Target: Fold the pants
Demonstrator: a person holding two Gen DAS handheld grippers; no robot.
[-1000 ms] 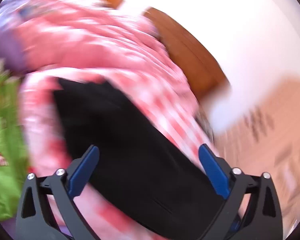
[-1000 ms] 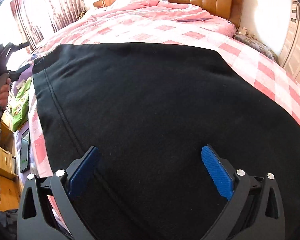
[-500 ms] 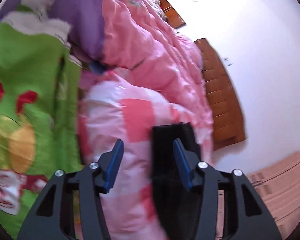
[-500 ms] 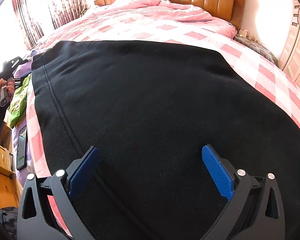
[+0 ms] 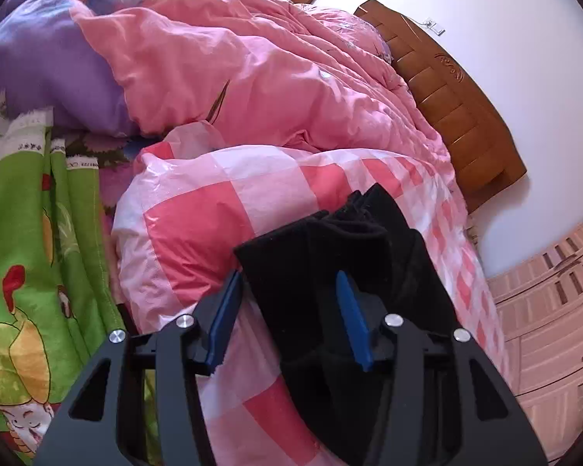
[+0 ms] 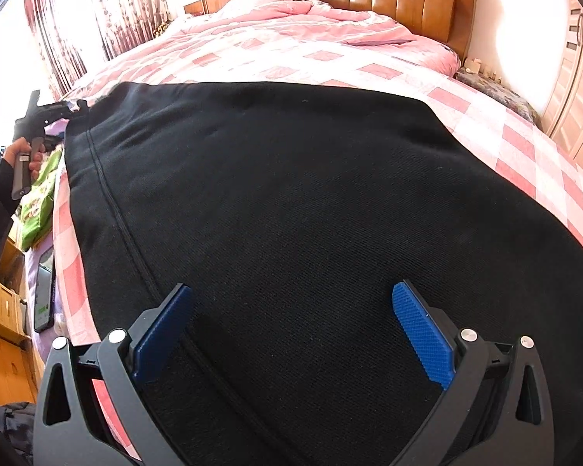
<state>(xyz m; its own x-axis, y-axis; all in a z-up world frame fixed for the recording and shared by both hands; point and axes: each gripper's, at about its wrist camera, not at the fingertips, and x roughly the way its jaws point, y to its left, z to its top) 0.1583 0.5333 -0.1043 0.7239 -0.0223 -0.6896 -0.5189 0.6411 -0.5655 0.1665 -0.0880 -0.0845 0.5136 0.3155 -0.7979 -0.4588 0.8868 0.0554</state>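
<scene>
The black pants [image 6: 291, 202] lie flat across the checked bed [image 6: 524, 147], left tongs [image 5: 287, 310] half spread around the far-left corner hem, apparently to grab it, while right tongs [image 6: 291, 326] hover spread over the near cloth.

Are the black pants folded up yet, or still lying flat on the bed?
Mostly flat. The black pants lie spread wide across the checked bed cover; no fold shows there. Only one end, by the left gripper, is bunched up.

Black pants [image 6: 291, 202] lie spread flat across the pink checked bedspread [image 6: 524, 147].
</scene>
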